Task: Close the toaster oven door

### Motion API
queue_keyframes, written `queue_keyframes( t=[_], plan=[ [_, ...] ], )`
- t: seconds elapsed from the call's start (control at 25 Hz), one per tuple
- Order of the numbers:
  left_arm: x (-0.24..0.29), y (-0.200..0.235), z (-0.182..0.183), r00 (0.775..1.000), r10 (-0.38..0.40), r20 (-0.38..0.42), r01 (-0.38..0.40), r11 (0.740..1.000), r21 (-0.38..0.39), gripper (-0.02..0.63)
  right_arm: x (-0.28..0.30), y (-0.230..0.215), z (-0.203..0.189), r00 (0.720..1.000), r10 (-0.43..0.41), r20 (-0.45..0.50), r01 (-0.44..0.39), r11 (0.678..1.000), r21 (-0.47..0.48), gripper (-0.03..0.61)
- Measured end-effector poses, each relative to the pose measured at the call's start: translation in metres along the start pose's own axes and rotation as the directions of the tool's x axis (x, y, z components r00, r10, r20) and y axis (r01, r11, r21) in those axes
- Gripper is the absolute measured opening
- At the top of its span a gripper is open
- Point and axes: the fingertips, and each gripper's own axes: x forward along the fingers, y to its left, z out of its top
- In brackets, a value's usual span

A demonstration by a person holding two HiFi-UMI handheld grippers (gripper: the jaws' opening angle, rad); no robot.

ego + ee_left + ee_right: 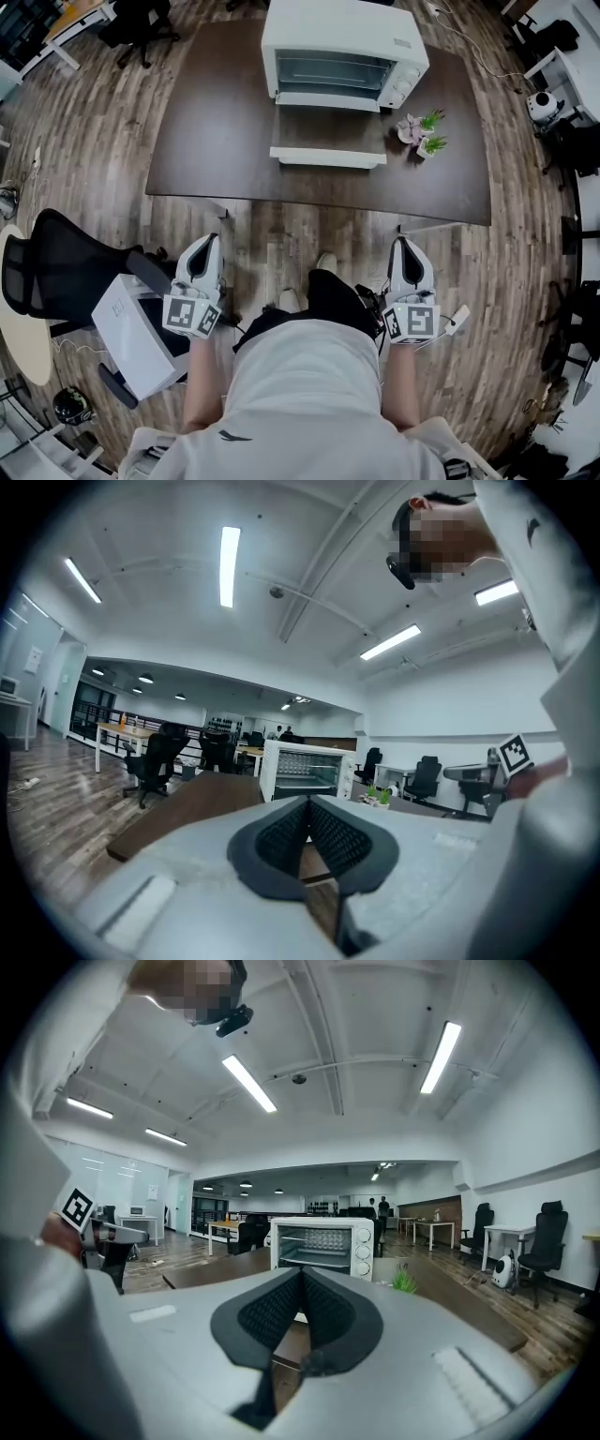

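Observation:
A white toaster oven stands at the far side of a dark brown table. Its door hangs open, lying flat toward me. The oven also shows ahead in the left gripper view and in the right gripper view. My left gripper and right gripper hover over the wood floor short of the table's near edge, both pointing at the oven. Each has its jaws pressed together with nothing between them, as seen at the left gripper and the right gripper.
Small potted plants sit on the table right of the open door. A black office chair and a white box are at my left. Cables and chairs line the right side.

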Motion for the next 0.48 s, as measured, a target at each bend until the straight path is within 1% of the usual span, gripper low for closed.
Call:
queue_keyframes(
  t=[0.2, 0.4, 0.48],
  plan=[
    [0.057, 0.006, 0.010, 1.000, 0.018, 0.010, -0.018, 1.000, 0.007, 0.005, 0.052, -0.032, -0.008, 0.999, 0.024, -0.022, -0.024, 1.000, 0.010, 0.002],
    [0.113, 0.010, 0.038, 0.997, 0.065, 0.041, -0.066, 0.998, 0.022, 0.005, 0.113, -0.065, -0.007, 0.994, 0.096, -0.060, -0.097, 0.995, -0.018, 0.002],
    [0.130, 0.013, 0.044, 0.995, 0.090, 0.045, -0.091, 0.996, 0.017, 0.005, 0.134, -0.074, -0.011, 0.989, 0.126, -0.081, -0.129, 0.991, -0.024, 0.002]
  ],
)
